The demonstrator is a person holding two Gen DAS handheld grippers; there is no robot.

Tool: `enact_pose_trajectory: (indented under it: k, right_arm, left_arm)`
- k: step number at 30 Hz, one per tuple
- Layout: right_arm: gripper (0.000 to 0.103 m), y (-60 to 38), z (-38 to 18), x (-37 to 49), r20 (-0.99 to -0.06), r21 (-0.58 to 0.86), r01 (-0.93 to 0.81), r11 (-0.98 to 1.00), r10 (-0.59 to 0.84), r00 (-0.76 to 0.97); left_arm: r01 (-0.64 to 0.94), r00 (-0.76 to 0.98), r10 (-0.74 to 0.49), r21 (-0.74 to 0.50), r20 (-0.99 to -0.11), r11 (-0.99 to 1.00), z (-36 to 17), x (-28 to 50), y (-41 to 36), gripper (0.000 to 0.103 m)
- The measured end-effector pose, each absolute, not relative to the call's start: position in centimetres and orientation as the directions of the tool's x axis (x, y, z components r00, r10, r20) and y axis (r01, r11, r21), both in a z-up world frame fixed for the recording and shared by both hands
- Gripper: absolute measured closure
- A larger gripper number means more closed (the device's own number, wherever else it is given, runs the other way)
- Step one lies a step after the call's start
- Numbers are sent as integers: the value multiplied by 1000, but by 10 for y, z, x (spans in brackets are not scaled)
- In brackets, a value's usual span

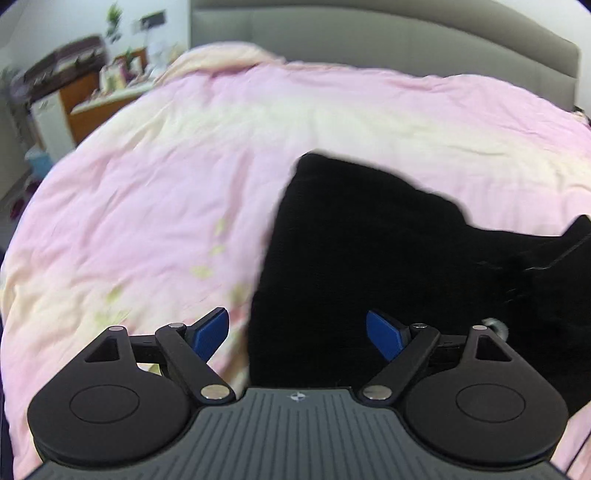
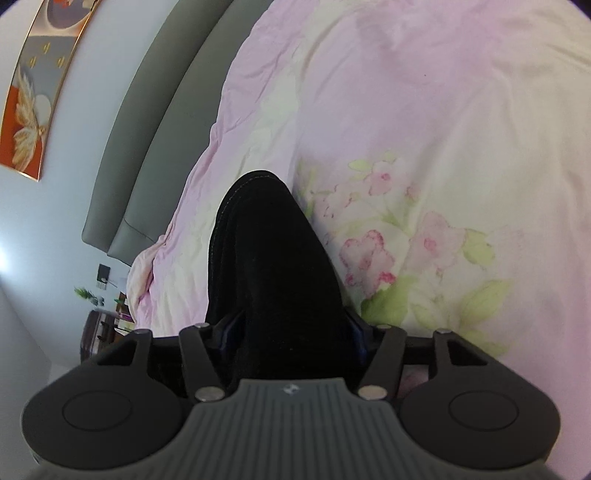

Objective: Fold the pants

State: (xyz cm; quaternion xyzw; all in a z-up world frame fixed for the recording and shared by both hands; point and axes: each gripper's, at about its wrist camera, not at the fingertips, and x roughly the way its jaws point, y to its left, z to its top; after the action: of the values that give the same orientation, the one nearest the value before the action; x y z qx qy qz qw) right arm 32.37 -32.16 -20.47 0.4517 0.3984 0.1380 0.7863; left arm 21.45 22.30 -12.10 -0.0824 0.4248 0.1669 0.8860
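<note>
Left wrist view: my left gripper [image 1: 297,334] hangs spread wide with nothing between its blue pads [image 1: 210,334], poised over the left edge of the black pants [image 1: 369,258], which lie on the pink floral duvet [image 1: 147,203] from centre toward 3 o'clock. Right wrist view: my right gripper [image 2: 291,332] has a fold of the pants [image 2: 266,258] bunched between its pads; the cloth runs toward 12 o'clock. The grey headboard [image 2: 147,147] stands at 10 o'clock.

Pink floral duvet [image 1: 155,206], grey headboard [image 1: 369,33], wall picture [image 2: 33,92].
</note>
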Motion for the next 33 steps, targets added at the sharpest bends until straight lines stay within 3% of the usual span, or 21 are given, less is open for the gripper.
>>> enact_pose_trajectory:
  k: [4, 8, 15, 18, 22, 25, 28, 31, 33]
  right_arm:
    - [48, -326, -210, 321, -472, 851, 165, 499, 586, 659]
    - [67, -325, -210, 313, -485, 836, 173, 521, 555, 676]
    - [74, -320, -205, 296, -473, 852, 240, 465, 488, 734]
    - [76, -302, -183, 287, -473, 825, 225, 518, 416, 777]
    - [79, -250, -124, 277, -396, 745, 61, 664, 368, 842]
    - [80, -184, -69, 266, -333, 565, -131, 815, 370, 867]
    - [80, -92, -30, 237, -282, 220, -353, 910, 405, 870]
    - [80, -4, -34, 201, -247, -127, -526, 841, 486, 838]
    - [80, 40, -52, 177, -256, -287, -591, 754, 534, 806]
  left_arm:
    - [-356, 574, 162, -66, -802, 932, -142, 203, 250, 4]
    - [-383, 552, 126, -116, -824, 916, -170, 203, 247, 0]
    - [-374, 554, 77, -165, -829, 913, -180, 207, 262, 0]
    - [-355, 563, 60, -176, -825, 918, -182, 204, 263, 0]
    - [-357, 565, 27, -215, -824, 909, -183, 203, 268, 0]
    - [-358, 574, 14, -236, -819, 903, -184, 200, 270, 0]
    - [-357, 584, -14, -272, -812, 893, -181, 196, 276, 0]
    - [-349, 611, -54, -330, -790, 877, -171, 186, 293, 0]
    - [-378, 635, -28, -342, -772, 860, -165, 170, 310, 0]
